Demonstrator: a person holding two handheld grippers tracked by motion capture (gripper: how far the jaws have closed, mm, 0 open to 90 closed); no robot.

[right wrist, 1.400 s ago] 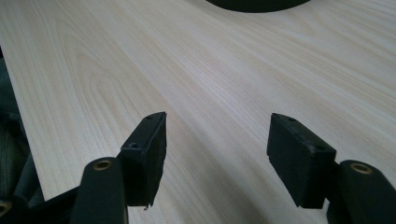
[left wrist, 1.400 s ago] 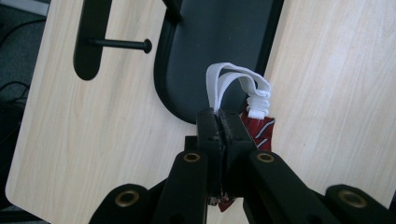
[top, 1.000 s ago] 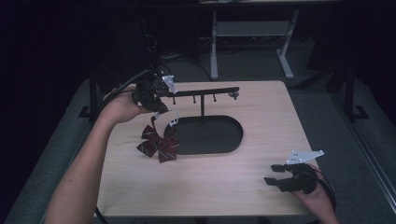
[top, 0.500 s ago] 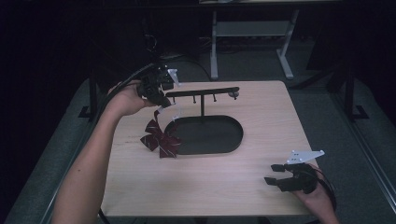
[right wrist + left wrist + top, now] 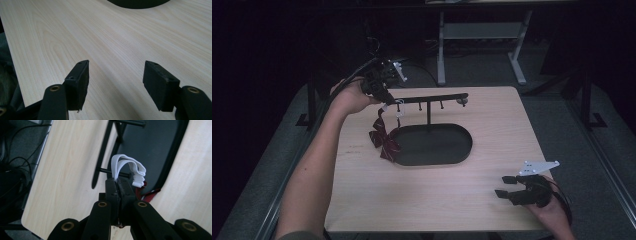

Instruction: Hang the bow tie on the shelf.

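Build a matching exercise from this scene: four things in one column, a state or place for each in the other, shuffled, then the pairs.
Things
1. left gripper
2. right gripper
3. dark red ribbon bow
4. black oval stand base

States or places
A. jaws wide apart, nothing between them
B. flat on the light wooden table
C. hanging below a white elastic loop
D. jaws closed on the white elastic loop

Pairs: 1-D, 2-A, 3-C, 4-B

Left gripper (image 5: 387, 97) raised, jaws clamped; right gripper (image 5: 507, 186) low (jaws apart).
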